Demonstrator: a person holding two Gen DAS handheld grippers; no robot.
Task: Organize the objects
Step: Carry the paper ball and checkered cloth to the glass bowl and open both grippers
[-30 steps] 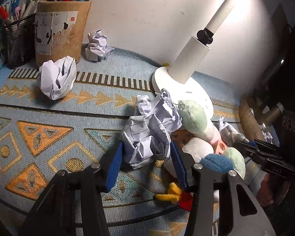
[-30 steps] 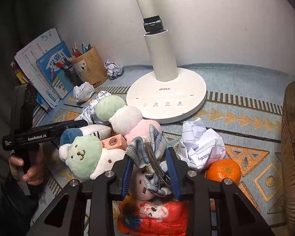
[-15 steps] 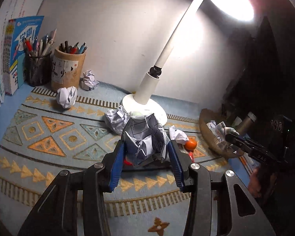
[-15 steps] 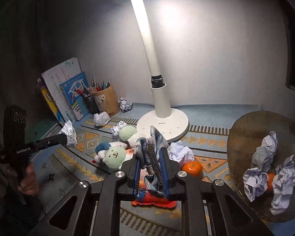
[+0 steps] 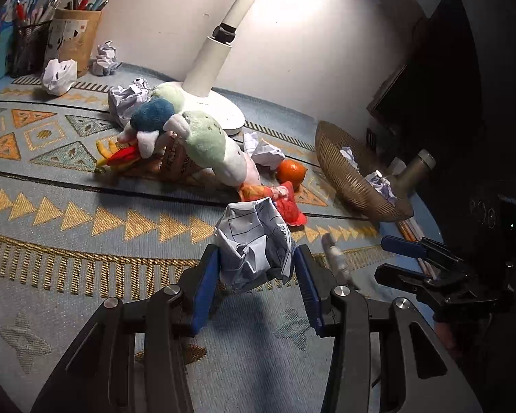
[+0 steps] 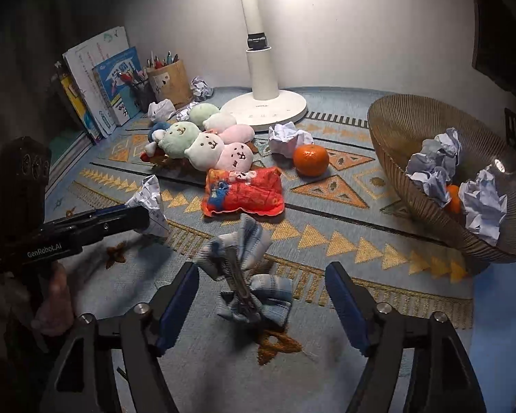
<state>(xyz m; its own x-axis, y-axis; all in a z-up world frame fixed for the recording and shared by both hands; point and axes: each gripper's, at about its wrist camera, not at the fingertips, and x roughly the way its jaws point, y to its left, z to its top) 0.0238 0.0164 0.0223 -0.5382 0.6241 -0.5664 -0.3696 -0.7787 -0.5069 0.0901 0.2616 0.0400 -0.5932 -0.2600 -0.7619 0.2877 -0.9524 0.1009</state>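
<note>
My left gripper (image 5: 258, 268) is shut on a crumpled lined paper ball (image 5: 254, 241) and holds it above the rug; it also shows in the right wrist view (image 6: 151, 206). My right gripper (image 6: 261, 296) is open. A blue-and-white plaid cloth item (image 6: 247, 275) sits blurred between its jaws, free of the pads. The woven basket (image 6: 395, 127) at right holds several paper balls (image 6: 433, 165) and an orange. Plush toys (image 6: 203, 141), a red pouch (image 6: 244, 189), an orange (image 6: 311, 160) and a paper ball (image 6: 287, 137) lie on the rug.
A white desk lamp (image 6: 265, 103) stands at the back centre. Pen holders (image 6: 168, 82) and books (image 6: 99, 79) stand at the back left, with two paper balls (image 5: 58, 72) near them. A dark object fills the far right in the left wrist view.
My right gripper has opened and let go of the plaid cloth item, which drops between the jaws. My left gripper has carried the paper ball to the right, nearer the basket.
</note>
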